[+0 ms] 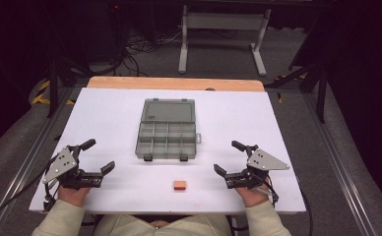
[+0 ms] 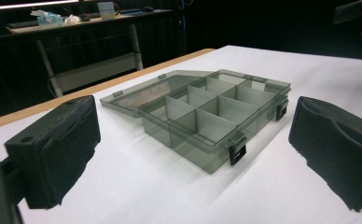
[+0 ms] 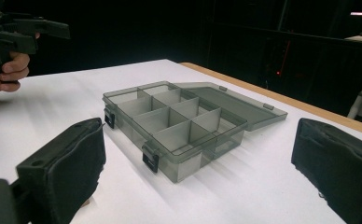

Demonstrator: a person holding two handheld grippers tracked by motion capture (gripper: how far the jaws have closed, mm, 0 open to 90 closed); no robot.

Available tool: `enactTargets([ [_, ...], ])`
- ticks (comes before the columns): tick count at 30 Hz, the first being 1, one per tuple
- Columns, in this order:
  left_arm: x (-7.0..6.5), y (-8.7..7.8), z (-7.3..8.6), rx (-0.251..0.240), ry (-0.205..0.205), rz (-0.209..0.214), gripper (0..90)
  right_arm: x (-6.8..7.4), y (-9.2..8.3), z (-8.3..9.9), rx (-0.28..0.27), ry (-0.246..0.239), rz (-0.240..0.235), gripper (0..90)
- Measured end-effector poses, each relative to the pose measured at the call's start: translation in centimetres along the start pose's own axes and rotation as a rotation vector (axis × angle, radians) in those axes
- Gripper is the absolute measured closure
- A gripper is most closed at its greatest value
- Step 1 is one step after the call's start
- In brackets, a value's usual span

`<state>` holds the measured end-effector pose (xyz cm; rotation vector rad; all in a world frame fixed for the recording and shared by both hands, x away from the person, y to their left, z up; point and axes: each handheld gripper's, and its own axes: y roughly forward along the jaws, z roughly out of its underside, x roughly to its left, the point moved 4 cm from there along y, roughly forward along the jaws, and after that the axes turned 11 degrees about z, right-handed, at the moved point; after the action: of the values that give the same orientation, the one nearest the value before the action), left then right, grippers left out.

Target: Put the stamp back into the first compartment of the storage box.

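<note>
Both the left gripper [image 1: 99, 156] and right gripper [image 1: 227, 158] rest released on the white counter [image 1: 105, 118], flanking a small orange block [image 1: 179, 185]; the grey translucent compartment box [image 1: 166, 138] lies open beyond it.

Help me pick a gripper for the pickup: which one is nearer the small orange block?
Right, by a little. The right gripper is open just right of the orange block; the left gripper, also open, sits farther off on its left.

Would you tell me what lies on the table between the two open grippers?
In the high view, a small orange block lies between the left gripper and the right gripper, on the white table.
</note>
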<state>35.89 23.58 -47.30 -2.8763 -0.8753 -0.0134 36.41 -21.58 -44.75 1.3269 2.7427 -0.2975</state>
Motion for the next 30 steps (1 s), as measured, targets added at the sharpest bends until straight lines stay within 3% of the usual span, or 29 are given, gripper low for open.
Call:
enactTargets([
  [4, 0.0, -0.2, -0.1, -0.026, -0.014, 0.010, 0.1, 0.0, 0.0, 0.0, 0.000, 0.002, 0.000, 3.5],
  [10, 0.2, -0.4, -0.1, -0.039, -0.005, -0.031, 0.5, 0.1, 0.1, 0.1, 0.004, 0.004, -0.004, 4.0],
  [16, 0.4, -0.4, -0.2, -0.066, -0.015, -0.015, 0.5, 0.1, 0.1, 0.2, 0.003, 0.002, -0.005, 4.4],
  [18, 0.4, 0.0, 0.1, -0.011, -0.069, 0.021, 0.6, 0.1, 0.1, 0.2, -0.001, 0.003, -0.003, 4.4],
  [21, 0.4, 0.2, 0.2, 0.008, -0.081, 0.023, 0.4, 0.1, 0.1, 0.3, 0.000, 0.004, 0.000, 4.4],
  [25, 0.4, 0.3, -0.2, -0.002, -0.074, 0.022, 0.2, 0.1, 0.1, 0.3, -0.002, 0.004, 0.000, 4.4],
  [30, -0.1, 1.1, -1.1, 0.045, -0.047, 0.032, 0.1, 0.0, 0.1, 0.3, -0.003, 0.009, 0.002, 4.4],
])
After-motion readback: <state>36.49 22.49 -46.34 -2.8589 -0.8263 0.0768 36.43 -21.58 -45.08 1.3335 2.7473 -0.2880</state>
